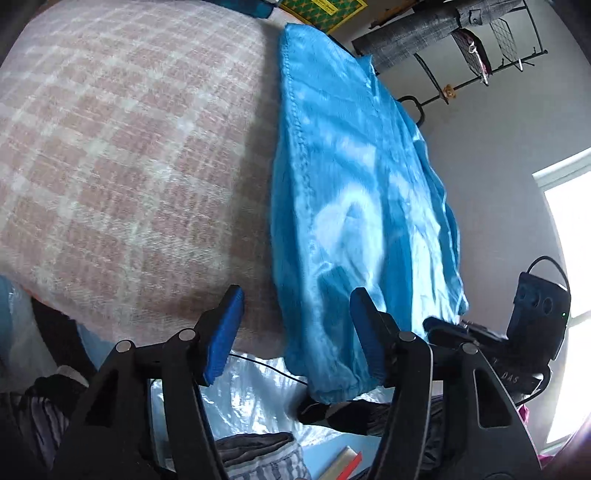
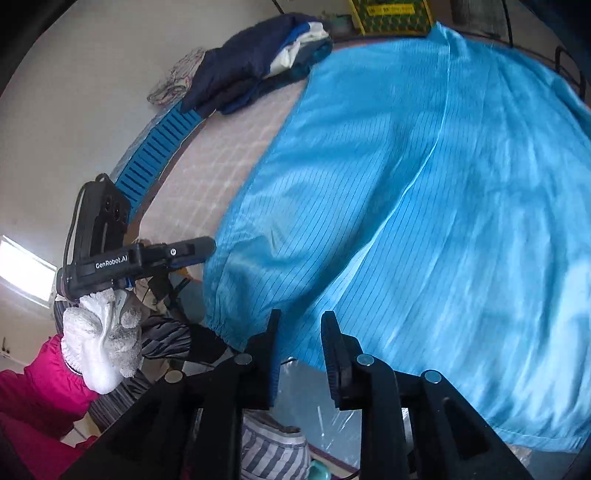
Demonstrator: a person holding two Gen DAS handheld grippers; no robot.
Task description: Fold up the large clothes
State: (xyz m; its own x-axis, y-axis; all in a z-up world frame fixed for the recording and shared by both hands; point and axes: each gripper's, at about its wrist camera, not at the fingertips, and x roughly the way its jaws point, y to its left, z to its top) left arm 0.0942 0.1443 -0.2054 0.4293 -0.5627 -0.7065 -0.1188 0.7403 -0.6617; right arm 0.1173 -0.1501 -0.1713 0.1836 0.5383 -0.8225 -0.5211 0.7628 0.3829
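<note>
A bright blue pinstriped garment (image 1: 351,192) lies spread on a pink and white checked blanket (image 1: 122,155), with its elastic cuff (image 1: 332,391) hanging over the near edge. My left gripper (image 1: 297,295) is open just above that edge, and the garment's left seam runs between its blue pads (image 1: 225,332) without being pinched. In the right wrist view the same garment (image 2: 424,192) fills the frame. My right gripper (image 2: 301,321) hovers over its near hem with a narrow gap between the fingers and no cloth pressed. A white-gloved hand (image 2: 103,343) holds the left gripper's black housing (image 2: 110,264).
Folded dark blue clothes (image 2: 258,62) sit at the far edge beside a blue slatted strip (image 2: 159,147) and a yellow-green box (image 2: 391,14). A black wire rack (image 1: 498,55) with grey cloth stands beyond. Striped clothes (image 1: 266,458) and clear plastic (image 1: 258,398) lie below the edge.
</note>
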